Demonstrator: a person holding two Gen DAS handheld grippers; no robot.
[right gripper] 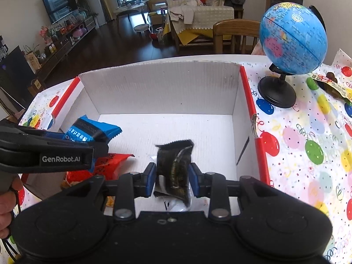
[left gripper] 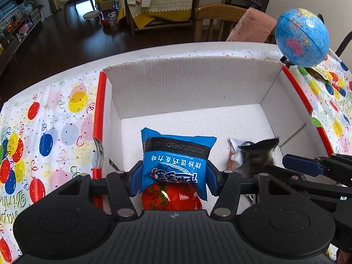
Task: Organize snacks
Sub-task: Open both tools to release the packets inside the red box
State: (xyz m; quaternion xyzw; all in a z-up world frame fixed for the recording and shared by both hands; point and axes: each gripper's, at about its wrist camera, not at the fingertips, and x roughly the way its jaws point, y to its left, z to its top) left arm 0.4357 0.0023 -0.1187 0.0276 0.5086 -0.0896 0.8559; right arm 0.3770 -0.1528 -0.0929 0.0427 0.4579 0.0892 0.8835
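Left tongs [left gripper: 173, 173] are pinching a glossy blue foil snack packet [left gripper: 176, 154]; right tongs [right gripper: 172, 177] are pinching a crinkled black wrapper [right gripper: 173, 167]. Only the right view is showing the globe's black base [right gripper: 277, 92] at 2 o'clock.

Balloon-print table [right gripper: 308, 132] with white cardboard box [right gripper: 162, 88], globe [right gripper: 290, 39], snack wrapper [right gripper: 330, 85].

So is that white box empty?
No. An orange packet lies inside the box. The tongs hold the blue and dark packets over it.
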